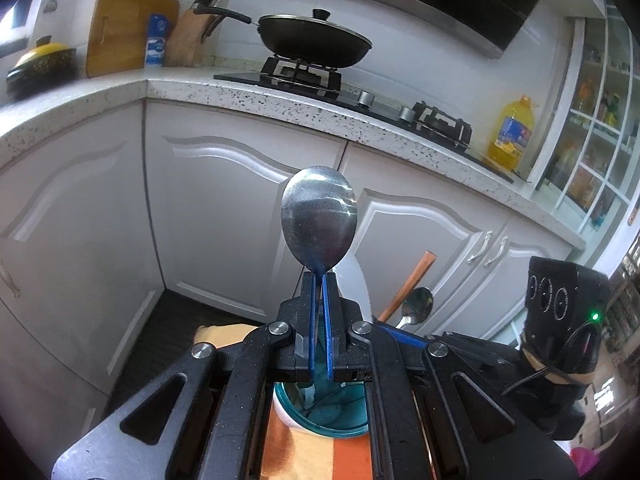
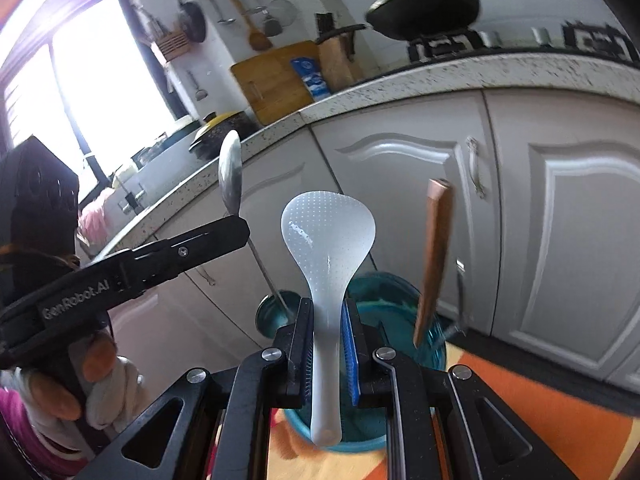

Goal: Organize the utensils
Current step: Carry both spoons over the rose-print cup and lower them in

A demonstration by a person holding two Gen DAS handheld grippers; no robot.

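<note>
2 utensils, spoon (image 1: pixel 319 218) and rice paddle (image 2: pixel 327 256), clamped above teal holder (image 2: pixel 400 312).

Daylight floods in from the window (image 2: pixel 80 92), which is blown out to white in the right wrist view. That view is motion-blurred, especially the wok (image 2: pixel 424 8) and the wooden handle (image 2: pixel 434 256). The left wrist view is sharper. Both bend strongly toward dark, vignetted corners.
</note>
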